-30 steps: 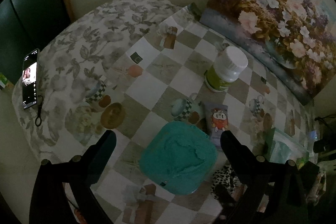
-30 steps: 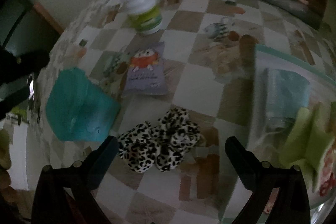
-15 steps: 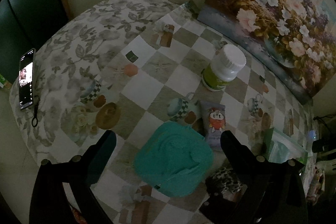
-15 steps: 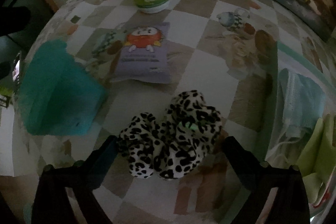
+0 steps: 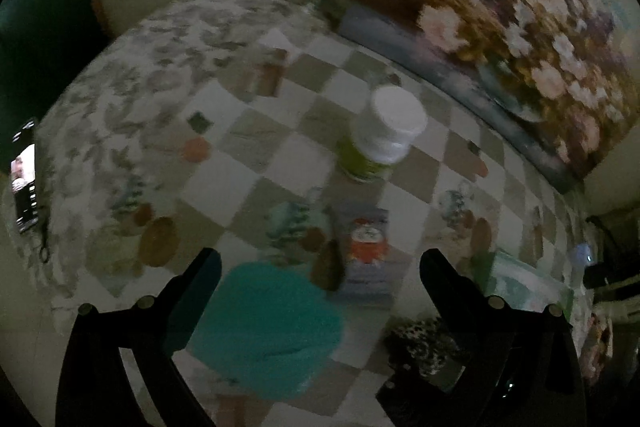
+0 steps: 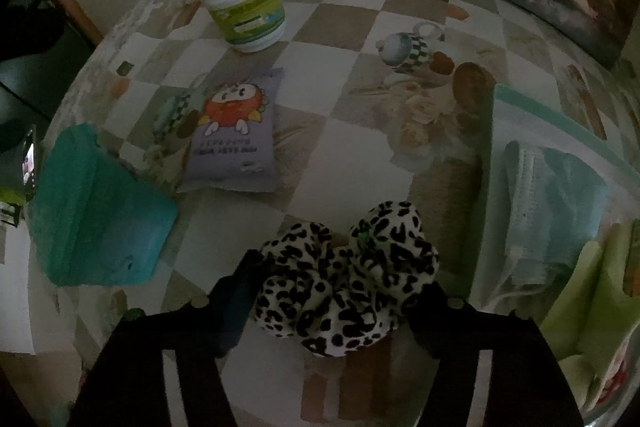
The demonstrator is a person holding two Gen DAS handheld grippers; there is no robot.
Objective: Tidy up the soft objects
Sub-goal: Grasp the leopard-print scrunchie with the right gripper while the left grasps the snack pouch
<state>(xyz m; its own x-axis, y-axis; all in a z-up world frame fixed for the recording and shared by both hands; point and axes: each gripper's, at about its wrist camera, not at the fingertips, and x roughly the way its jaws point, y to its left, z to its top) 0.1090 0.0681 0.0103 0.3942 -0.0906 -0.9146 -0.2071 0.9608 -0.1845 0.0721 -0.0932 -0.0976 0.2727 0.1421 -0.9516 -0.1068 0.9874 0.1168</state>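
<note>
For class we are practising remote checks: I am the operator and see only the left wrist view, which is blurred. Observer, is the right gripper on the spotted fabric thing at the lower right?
Observer: The right gripper has the leopard-print scrunchie between its fingers, and its jaws are closing.
Operator: What is that packet beside the teal cloth?
Observer: The purple packet shows a red cartoon figure; it lies flat, beside the teal cloth.
Operator: Anything in the bin at the right?
Observer: The clear bin holds a light blue folded item and something light green.
</note>
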